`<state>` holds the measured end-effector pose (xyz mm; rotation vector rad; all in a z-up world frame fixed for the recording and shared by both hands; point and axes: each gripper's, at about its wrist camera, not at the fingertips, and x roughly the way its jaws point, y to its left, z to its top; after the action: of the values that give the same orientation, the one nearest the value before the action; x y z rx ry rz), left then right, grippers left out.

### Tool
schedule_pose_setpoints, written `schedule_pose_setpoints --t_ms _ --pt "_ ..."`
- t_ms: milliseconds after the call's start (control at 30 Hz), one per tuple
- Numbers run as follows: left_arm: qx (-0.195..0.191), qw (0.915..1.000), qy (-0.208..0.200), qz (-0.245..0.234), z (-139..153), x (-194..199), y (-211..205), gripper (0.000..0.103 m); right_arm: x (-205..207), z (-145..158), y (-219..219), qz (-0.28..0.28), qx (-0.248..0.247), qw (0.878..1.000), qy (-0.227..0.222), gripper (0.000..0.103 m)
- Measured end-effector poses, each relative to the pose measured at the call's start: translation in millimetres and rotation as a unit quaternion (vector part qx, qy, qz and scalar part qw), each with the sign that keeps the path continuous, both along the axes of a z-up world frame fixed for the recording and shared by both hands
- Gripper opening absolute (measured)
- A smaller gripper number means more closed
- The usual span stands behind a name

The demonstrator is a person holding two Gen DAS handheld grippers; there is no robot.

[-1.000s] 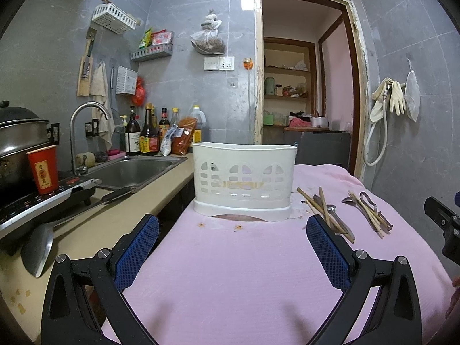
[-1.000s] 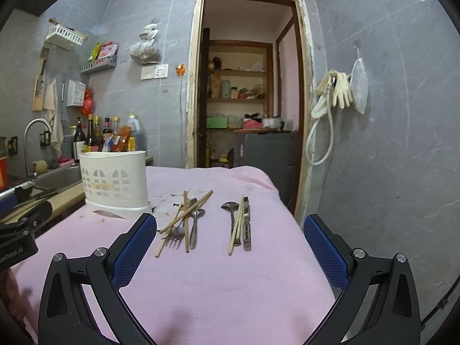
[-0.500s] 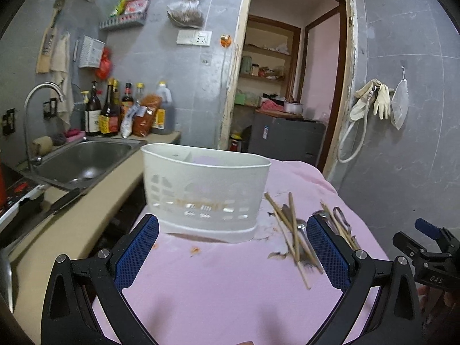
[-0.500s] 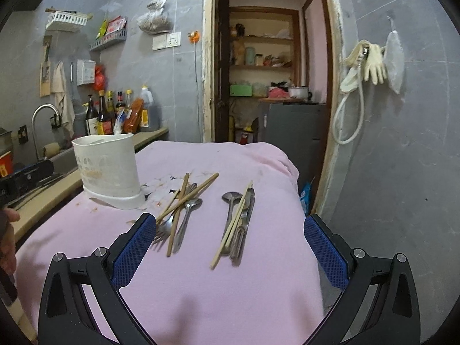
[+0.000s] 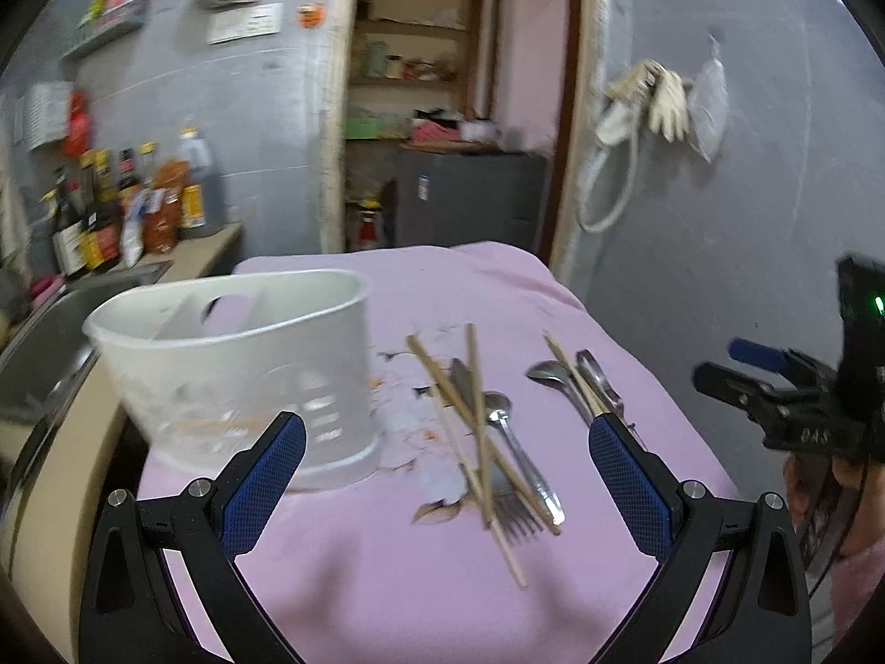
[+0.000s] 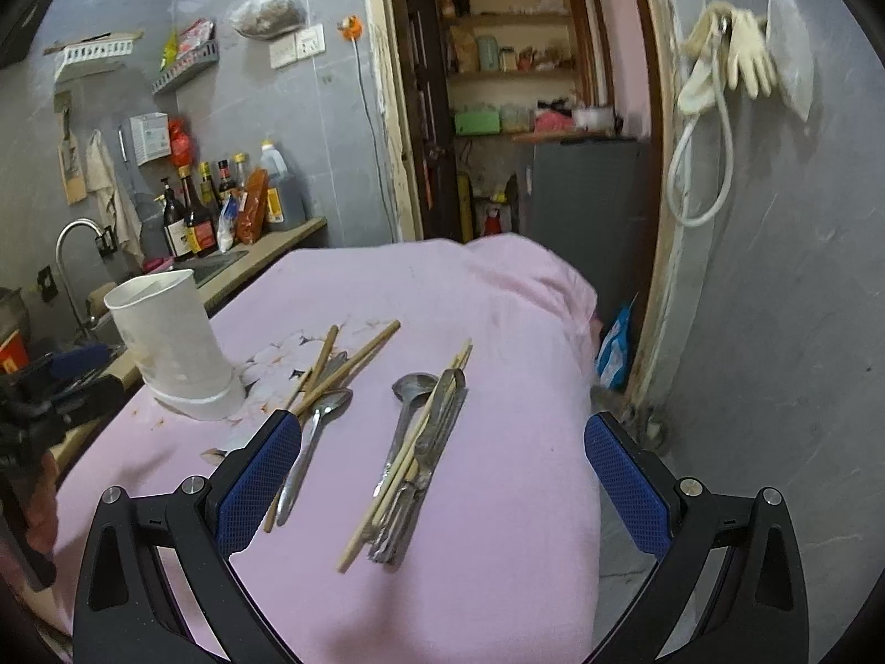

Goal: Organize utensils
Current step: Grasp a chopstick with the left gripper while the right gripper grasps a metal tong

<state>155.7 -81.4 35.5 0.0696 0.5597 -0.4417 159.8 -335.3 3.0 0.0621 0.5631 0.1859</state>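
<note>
A white plastic utensil holder stands upright on the pink-covered table. To its right lies a pile of wooden chopsticks, a fork and a spoon. Farther right is a second pile of spoon, chopsticks and metal cutlery. My left gripper is open above the first pile, holding nothing. My right gripper is open above the second pile, also holding nothing. Each gripper shows at the edge of the other's view: the right one and the left one.
A counter with a sink and several sauce bottles runs along the table's left side. An open doorway lies beyond the far end. A grey tiled wall with hanging gloves stands close to the table's right edge.
Both grippers have moved forward and tipped down over the table. The left view has swung right, from the holder toward the utensil piles. Both stay open.
</note>
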Motion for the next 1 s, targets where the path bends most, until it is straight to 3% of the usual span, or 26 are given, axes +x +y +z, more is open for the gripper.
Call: schedule_pose_setpoints --t_ms 167,233,300,433,533,833,1000 --pt "0.034 0.9987 0.011 -0.035 -13.3 22.7 -28.5 0.085 23.2 -8.1 -7.7 0.008 0.002 1.0 0.025 0.102" --pt "0.047 0.9973 0.029 -0.049 -23.3 36.0 -38.4 0.072 32.4 -11.7 -8.5 0.014 0.005 0.999 0.037 0.1" --pt "0.058 0.9954 0.049 -0.059 -33.7 50.6 -47.3 0.06 41.8 -16.1 -7.6 0.019 0.004 0.999 0.049 0.089" --pt "0.048 0.9913 0.105 -0.062 -52.8 78.1 -55.3 0.035 60.7 -24.2 -5.2 0.03 0.006 0.997 0.072 0.077" --pt "0.039 0.9873 0.143 -0.058 -66.4 97.0 -57.6 0.029 73.3 -31.7 -3.8 0.036 0.014 0.995 0.091 0.063" --pt "0.027 0.9822 0.183 -0.033 -84.1 114.0 -50.5 0.015 91.8 -46.3 6.9 0.053 0.012 0.991 0.121 0.038" --pt "0.022 0.9776 0.207 -0.028 -89.1 115.0 -52.0 0.008 95.4 -52.8 7.2 0.053 0.021 0.99 0.132 0.015"
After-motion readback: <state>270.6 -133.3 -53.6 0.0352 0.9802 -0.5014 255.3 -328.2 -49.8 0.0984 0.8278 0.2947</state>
